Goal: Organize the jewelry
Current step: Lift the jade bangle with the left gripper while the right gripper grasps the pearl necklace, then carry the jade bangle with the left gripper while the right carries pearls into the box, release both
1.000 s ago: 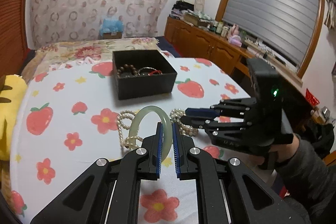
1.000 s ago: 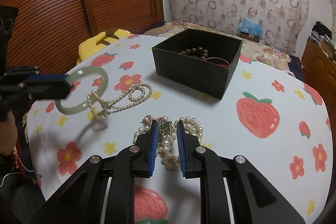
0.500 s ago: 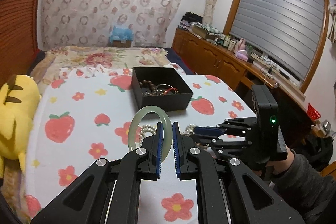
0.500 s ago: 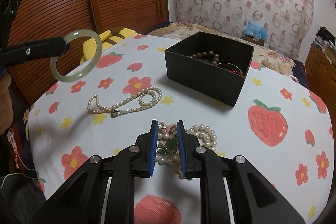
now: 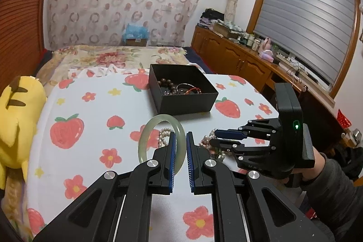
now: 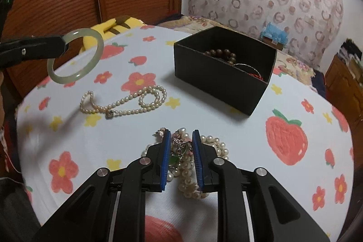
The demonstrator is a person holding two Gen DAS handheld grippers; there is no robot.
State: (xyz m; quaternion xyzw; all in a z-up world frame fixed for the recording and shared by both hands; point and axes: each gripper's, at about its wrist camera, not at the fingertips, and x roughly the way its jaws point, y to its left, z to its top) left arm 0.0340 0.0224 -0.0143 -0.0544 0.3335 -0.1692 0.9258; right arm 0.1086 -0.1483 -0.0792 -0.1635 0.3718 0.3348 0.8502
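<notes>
My left gripper (image 5: 180,136) is shut on a pale green jade bangle (image 5: 149,128) and holds it in the air above the table; the bangle also shows in the right wrist view (image 6: 74,56). A black box (image 5: 181,90) with beaded bracelets inside stands beyond it, also in the right wrist view (image 6: 223,67). My right gripper (image 6: 181,135) is low over a pile of pearl jewelry with a green stone (image 6: 188,160), its jaws a little apart around the pile. A thin pearl necklace (image 6: 127,101) lies on the cloth to the left.
The table has a white cloth with strawberries and flowers (image 5: 68,128). A yellow plush toy (image 5: 15,119) lies at the left edge. A bed (image 5: 109,58) is behind the table and wooden cabinets (image 5: 238,60) stand at the right.
My left gripper has lifted the bangle off the cloth and up, clear of the thin pearl necklace. My right gripper has stayed over the pearl pile.
</notes>
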